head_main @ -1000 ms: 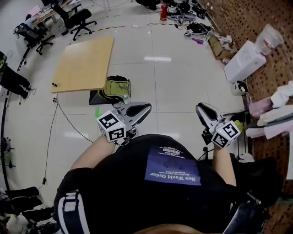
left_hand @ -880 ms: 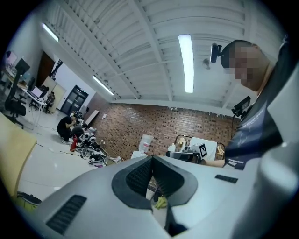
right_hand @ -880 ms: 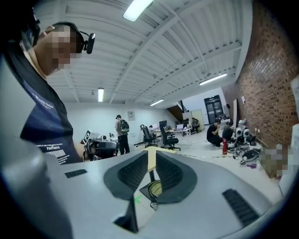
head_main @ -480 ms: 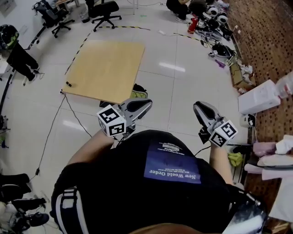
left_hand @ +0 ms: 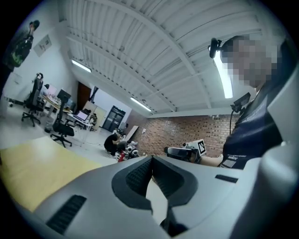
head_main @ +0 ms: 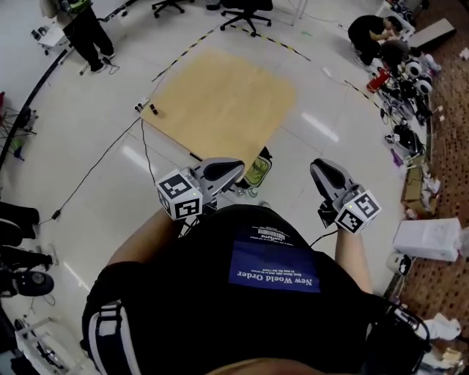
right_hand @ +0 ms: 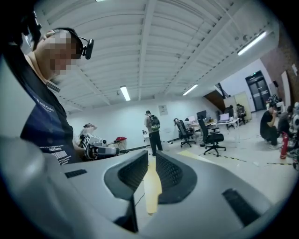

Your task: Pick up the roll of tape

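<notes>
Wood-topped, the desk (head_main: 220,102) stands on the white floor (head_main: 95,220) ahead of the person in the black shirt (head_main: 256,293). Two small dark things (head_main: 152,110) sit at its left corner. They are too small to tell what they are, and no view shows anything that can be made out as the tape.

The left hand-held gripper (head_main: 233,170) is held level in front of the chest, short of the desk's near corner. In its own view the jaws meet at the tips, with nothing between them. The right hand-held gripper (head_main: 319,170) is held beside it, well apart. In its own view its jaws stand a narrow slit apart, and only the desk top and floor show through the slit.

A green bag (head_main: 256,172) lies on the floor at the desk's near corner, between the two in the head view. A black cable (head_main: 95,168) trails off from the left corner. Office chairs (head_main: 249,11) stand beyond the desk. One person (head_main: 84,26) stands at the far left and another (head_main: 370,29) crouches at the far right.
</notes>
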A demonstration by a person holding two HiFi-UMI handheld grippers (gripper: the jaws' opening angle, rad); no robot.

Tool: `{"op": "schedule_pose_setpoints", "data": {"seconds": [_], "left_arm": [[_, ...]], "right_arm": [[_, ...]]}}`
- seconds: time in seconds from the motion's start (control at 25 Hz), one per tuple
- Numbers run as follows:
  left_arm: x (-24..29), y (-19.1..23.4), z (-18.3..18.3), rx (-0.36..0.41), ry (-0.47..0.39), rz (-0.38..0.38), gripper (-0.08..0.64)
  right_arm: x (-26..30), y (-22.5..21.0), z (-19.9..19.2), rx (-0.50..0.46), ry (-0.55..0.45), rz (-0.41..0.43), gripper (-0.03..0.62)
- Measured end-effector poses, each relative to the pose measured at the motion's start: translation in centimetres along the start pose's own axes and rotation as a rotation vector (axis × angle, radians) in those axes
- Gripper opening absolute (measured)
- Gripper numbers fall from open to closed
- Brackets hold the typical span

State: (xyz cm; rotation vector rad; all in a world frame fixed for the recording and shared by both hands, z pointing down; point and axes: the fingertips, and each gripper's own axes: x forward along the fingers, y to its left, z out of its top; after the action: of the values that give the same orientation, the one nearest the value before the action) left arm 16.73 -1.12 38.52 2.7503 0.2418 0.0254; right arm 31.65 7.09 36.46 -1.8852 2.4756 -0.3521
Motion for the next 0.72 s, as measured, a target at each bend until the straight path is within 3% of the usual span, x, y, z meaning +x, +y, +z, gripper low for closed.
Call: {"op": "schedule_pose_setpoints", "data": {"seconds": [0.32,0.48,0.6,0.72], "left_arm": [[1.0,9.3,3.4,-0.038,-0.11,0.315,0.006],[3.1,12.6,4.2,-0.031,-0.118,0.448,0.006],[3.9,14.9,4.7,-0.053,-0.143,0.524,0.006],[2.7,15.7,4.2,-0.057,-0.13,0.574,0.006]], "right_arm": [[12.3,-7.8,1.6,-0.002,0.059,0.317,0.026],[16.6,-11.5,3.4,-0.054,0.068,0.454,0.026],[20.1,-13.4,3.8,-0.058,0.078,0.522,0.026],[22.6,-12.4,3.1,-0.051,0.099,0.578,0.026]]}}
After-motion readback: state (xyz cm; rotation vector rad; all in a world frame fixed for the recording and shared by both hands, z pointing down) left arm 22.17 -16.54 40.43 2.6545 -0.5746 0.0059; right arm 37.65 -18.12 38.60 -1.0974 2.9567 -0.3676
